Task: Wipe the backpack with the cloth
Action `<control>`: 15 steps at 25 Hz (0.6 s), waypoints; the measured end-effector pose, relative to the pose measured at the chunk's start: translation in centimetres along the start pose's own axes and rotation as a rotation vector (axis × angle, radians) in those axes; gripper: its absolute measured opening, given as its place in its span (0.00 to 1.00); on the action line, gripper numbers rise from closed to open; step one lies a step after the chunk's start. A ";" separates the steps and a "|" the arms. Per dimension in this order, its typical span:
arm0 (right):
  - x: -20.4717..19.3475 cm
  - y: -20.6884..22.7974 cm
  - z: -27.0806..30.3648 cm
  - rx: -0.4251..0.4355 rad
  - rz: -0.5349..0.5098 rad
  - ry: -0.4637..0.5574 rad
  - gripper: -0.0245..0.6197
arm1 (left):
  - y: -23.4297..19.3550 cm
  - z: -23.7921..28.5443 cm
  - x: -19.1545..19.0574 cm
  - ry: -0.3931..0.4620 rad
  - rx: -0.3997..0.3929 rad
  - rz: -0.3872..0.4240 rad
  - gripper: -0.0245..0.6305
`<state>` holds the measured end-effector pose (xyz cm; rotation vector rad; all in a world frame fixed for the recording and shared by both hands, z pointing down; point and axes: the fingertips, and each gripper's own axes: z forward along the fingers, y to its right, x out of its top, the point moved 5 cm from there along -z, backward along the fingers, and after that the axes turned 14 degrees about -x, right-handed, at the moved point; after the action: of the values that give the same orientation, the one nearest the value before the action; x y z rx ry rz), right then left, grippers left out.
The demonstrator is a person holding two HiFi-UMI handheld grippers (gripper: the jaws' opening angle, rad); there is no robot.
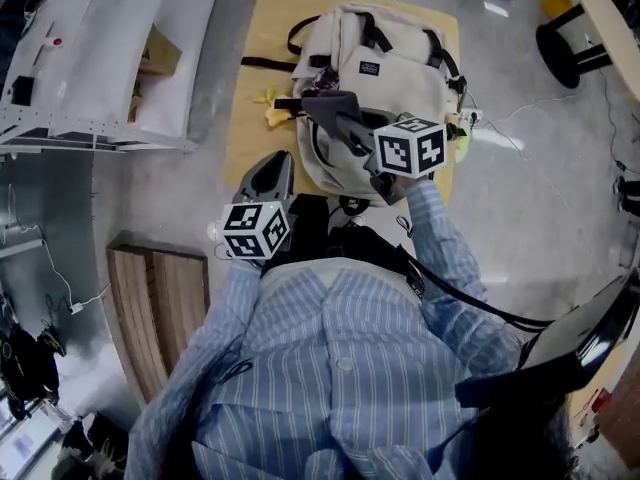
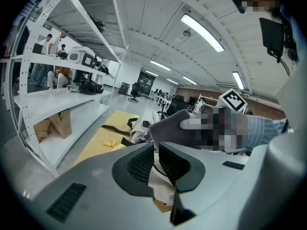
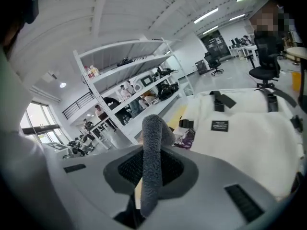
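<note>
A cream backpack point(image 1: 390, 68) lies on a light wooden table point(image 1: 250, 138), straps toward the far side. My right gripper point(image 1: 362, 140) is shut on a grey cloth point(image 1: 335, 108), which it holds over the backpack's near left part. In the right gripper view the cloth point(image 3: 154, 128) stands up between the jaws of that gripper point(image 3: 151, 169), with the backpack point(image 3: 249, 138) just beyond. My left gripper point(image 1: 275, 163) hovers off the backpack's near left edge. In its own view the left gripper point(image 2: 156, 152) has its jaws together and holds nothing, and the cloth point(image 2: 172, 128) shows ahead.
White shelving point(image 1: 100, 58) runs along the left. A small yellow object point(image 1: 272, 108) lies on the table left of the backpack. A wooden slatted piece point(image 1: 160, 308) sits on the floor at lower left. A black stool point(image 1: 565, 48) stands far right.
</note>
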<state>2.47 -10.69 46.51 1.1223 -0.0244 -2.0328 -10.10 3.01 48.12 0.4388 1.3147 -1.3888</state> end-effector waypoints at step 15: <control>-2.0 6.3 -0.2 -0.136 0.041 -0.034 0.11 | -1.9 1.7 0.7 -0.028 -0.033 -0.001 0.09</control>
<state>7.18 -13.58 50.08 0.9946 0.0724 -1.9860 -11.32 0.73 48.92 0.3950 1.3131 -1.3679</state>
